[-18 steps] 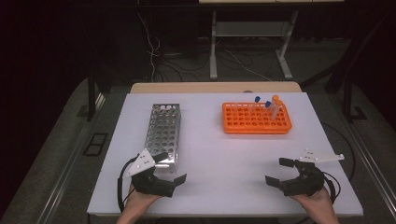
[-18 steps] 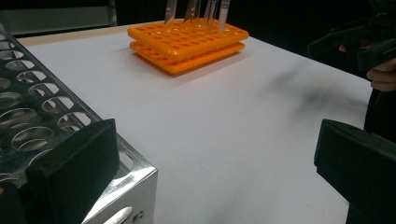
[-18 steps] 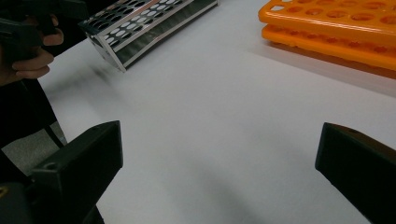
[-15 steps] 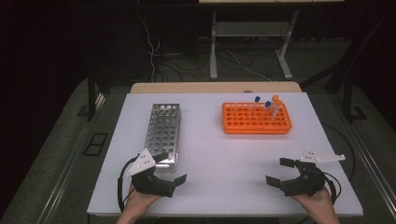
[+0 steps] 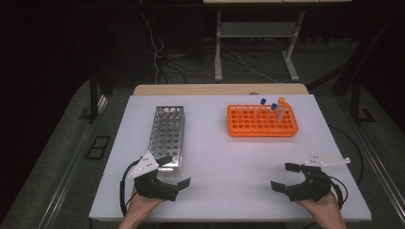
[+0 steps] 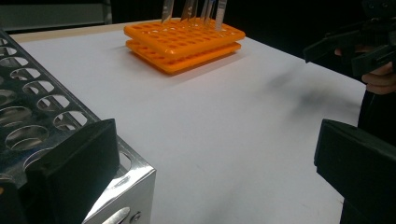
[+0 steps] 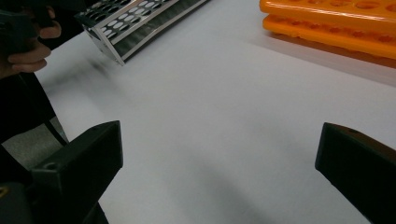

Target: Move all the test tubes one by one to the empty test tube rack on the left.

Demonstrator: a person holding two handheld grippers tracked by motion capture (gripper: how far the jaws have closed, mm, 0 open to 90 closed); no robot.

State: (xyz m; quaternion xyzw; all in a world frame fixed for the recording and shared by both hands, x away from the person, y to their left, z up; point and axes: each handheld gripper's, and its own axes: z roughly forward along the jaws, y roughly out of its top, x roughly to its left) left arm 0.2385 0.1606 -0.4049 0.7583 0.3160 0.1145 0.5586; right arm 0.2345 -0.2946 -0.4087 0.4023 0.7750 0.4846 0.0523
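While both of your hands rest at the bottom edge of the high view, your left gripper (image 5: 175,171) sits at the lower left of the white table (image 5: 224,157) with its jaws spread wide and nothing between them, one jaw right at the near end of the metal rack (image 5: 167,135). In the left gripper view that rack (image 6: 42,135) fills the lower left corner, its round holes showing just behind the near jaw. Your right gripper (image 5: 282,177) lies at the lower right, also gaping and holding nothing, well apart from the orange rack (image 5: 261,121) in the upper right part of the table. A few capped tubes (image 5: 278,110) stand upright in the far end of the orange rack (two caps look blue, one orange). In the right gripper view, bare table (image 7: 224,116) lies between the jaws, the orange rack (image 7: 336,23) at the upper right.
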